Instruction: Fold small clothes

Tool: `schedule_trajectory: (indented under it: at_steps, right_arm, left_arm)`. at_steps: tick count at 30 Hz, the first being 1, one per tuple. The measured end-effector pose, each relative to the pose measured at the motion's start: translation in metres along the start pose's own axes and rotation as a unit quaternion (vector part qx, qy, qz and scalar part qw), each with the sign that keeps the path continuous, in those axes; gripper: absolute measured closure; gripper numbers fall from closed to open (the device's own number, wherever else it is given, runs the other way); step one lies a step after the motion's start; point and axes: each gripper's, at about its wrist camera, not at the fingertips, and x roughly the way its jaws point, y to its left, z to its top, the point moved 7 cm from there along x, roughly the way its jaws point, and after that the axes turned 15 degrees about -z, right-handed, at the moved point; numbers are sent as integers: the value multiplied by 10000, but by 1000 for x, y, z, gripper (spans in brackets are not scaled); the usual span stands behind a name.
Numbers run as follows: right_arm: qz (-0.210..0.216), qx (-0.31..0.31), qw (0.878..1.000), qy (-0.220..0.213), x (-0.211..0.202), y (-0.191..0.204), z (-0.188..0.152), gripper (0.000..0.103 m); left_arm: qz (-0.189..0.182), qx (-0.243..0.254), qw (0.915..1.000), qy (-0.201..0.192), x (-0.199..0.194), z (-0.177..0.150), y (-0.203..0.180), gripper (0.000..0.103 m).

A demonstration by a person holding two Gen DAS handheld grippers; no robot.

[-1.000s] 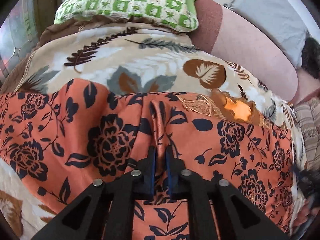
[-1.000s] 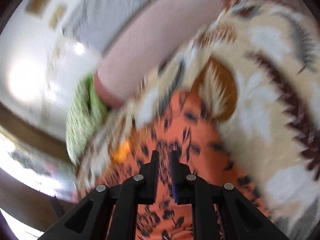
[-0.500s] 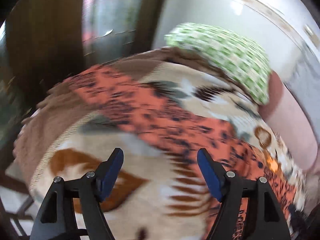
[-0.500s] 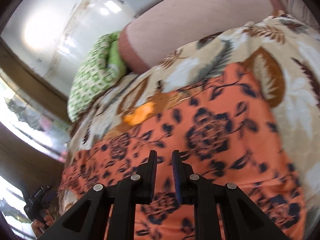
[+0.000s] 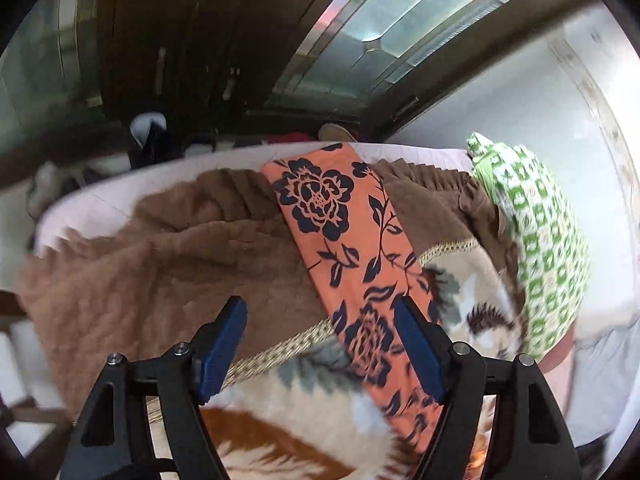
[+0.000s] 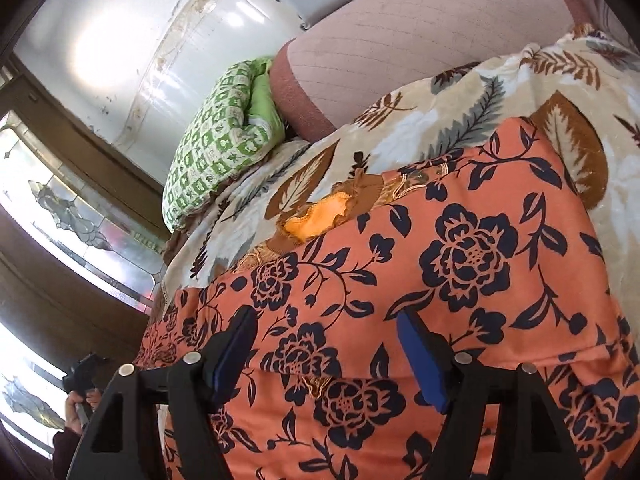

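Note:
An orange garment (image 6: 440,280) with dark blue flowers lies spread on a leaf-patterned blanket (image 6: 460,120). An orange-brown embroidered piece (image 6: 320,216) shows at its far edge. My right gripper (image 6: 326,354) is open and empty, just above a fold of the garment. In the left wrist view the garment (image 5: 352,248) runs as a narrow strip away from me. My left gripper (image 5: 320,344) is open and empty above the garment's near part and the blanket (image 5: 288,420).
A green checked pillow (image 6: 216,140) (image 5: 536,248) lies at the head of the bed beside a pink bolster (image 6: 400,56). The blanket's brown underside (image 5: 160,264) lies turned up near the bed edge. A window and dark wooden frame (image 5: 360,40) stand behind.
Both grippers have let go of the garment and opened. The left one swung left toward the bed's edge. The right one has stayed over the garment.

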Motion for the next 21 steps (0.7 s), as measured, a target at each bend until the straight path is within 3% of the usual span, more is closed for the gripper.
schedule_trajectory:
  at_steps: [5,9,13,15,16,18,21]
  right_arm:
    - [-87,-4,10000,-43,4,-4,3,29]
    - [-150,-51,9998,-149,4,-6,5,34]
    - [-252,-49,9995,-209,8,-9,8,50]
    - [-334,-89,9991,-245,10,-10,9,61]
    - [-372,-111,9989,-278,11,-10,10,65]
    - [-448,-132,9982,-363,10,-11,12,65]
    - [-469,-111,9974,-528,5,-13,16,68]
  left_arm:
    - [-149,-24,9999,71,34,11,4,29]
    - [-386,-75,9991,135,58,17,4,41]
    - [-484,173,9987,-24,69,25,-2,46]
    - [-528,195,9984,-34,75,31,-1,68]
    - [-539,154,9984,-27,78,34,1,73]
    - [-458,146,9988,-90,83,38,5,96]
    - [-414,321,9982,-290,81,37,-4,97]
